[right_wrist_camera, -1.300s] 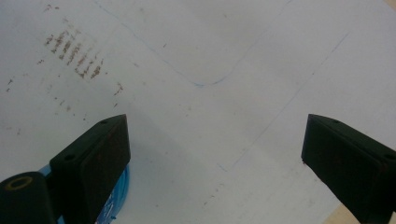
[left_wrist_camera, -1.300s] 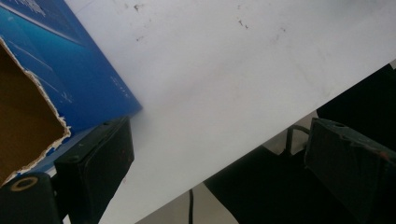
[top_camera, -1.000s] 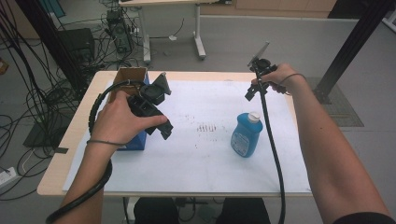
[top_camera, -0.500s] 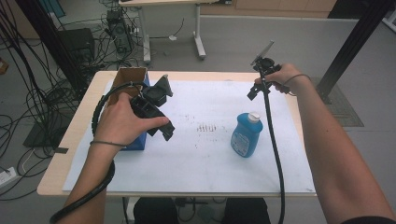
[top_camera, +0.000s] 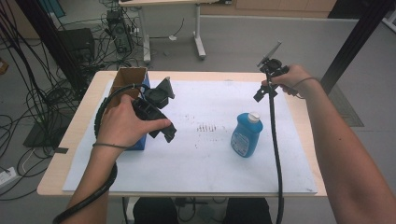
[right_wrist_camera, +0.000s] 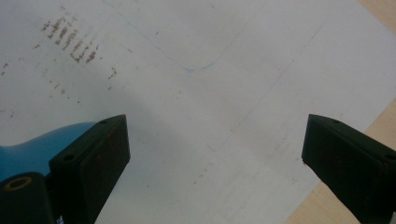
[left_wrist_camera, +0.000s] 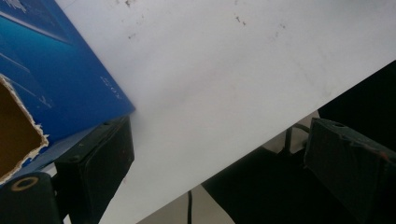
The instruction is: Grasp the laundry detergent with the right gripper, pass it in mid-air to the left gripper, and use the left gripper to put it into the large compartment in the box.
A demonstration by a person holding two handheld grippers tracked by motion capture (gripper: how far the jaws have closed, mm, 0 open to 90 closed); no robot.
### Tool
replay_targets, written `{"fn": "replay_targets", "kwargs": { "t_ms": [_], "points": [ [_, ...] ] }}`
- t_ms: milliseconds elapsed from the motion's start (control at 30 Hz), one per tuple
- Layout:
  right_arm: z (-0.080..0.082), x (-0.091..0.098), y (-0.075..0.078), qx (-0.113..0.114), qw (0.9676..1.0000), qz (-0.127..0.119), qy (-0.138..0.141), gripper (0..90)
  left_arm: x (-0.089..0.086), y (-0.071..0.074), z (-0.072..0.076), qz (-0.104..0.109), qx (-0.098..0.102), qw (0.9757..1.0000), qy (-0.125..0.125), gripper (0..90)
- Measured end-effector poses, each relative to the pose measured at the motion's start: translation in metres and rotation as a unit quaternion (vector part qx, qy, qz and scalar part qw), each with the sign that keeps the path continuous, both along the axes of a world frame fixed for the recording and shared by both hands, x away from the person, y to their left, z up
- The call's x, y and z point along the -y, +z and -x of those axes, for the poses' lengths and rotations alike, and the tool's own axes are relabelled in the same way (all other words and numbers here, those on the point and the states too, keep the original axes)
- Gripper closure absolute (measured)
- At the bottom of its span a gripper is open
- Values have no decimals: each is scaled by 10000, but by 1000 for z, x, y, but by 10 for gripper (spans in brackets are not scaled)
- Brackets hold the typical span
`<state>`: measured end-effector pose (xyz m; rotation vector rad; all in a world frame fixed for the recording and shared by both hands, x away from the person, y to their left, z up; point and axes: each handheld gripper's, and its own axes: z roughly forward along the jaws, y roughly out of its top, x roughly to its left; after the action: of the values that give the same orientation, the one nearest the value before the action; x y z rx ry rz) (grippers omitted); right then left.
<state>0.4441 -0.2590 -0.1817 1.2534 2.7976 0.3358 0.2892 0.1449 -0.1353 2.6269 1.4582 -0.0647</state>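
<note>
**Bottle sat below-left of right gripper**

Blue bottle (top_camera: pixel 246 136) stood upright, centre-right of frame. Right gripper (top_camera: pixel 267 77) hovered upper right, jaws wide, nearer it. Left gripper (top_camera: pixel 158 112) (jaws wide too) was by the blue box (top_camera: pixel 138 88), centre-left.

No word, brand or number can be read anywhere. The blue box (left_wrist_camera: pixel 60 79), just beside the left gripper's (left_wrist_camera: pixel 219 172) near finger, carries small white print along its edge, too blurred to make out. The blue bottle (top_camera: pixel 246 136) bears a pale label whose writing is too small to tell. The white sheet (right_wrist_camera: pixel 196 93) ahead of the right gripper's fingers (right_wrist_camera: pixel 88 158) shows only brown smudges and faint blue pen lines, no letters.
</note>
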Motion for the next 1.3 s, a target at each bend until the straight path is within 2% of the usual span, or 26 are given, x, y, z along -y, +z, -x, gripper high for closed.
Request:
{"fn": "replay_targets", "kwargs": {
  "t_ms": [100,433,567,933,1033,1300],
  "points": [
    [5,8,2,35,10000,-73,-43,77,1,0,1,-7,-12,10000,-13,86],
    [20,16,13,157,9998,5,-75,76,3,-4,4,18,-30,10000,-44,85],
    [28,21,14,205,9998,-34,-39,76,4,-7,4,14,-43,10000,-43,85],
    [44,38,8,220,9997,-66,-108,76,9,-12,3,16,-71,10000,-48,83],
    [47,46,6,177,9995,-98,-225,75,11,-13,3,16,-71,10000,-49,83],
    [57,55,0,204,9994,-187,-224,69,12,-17,3,64,-69,9999,-47,79]
  ]
}}
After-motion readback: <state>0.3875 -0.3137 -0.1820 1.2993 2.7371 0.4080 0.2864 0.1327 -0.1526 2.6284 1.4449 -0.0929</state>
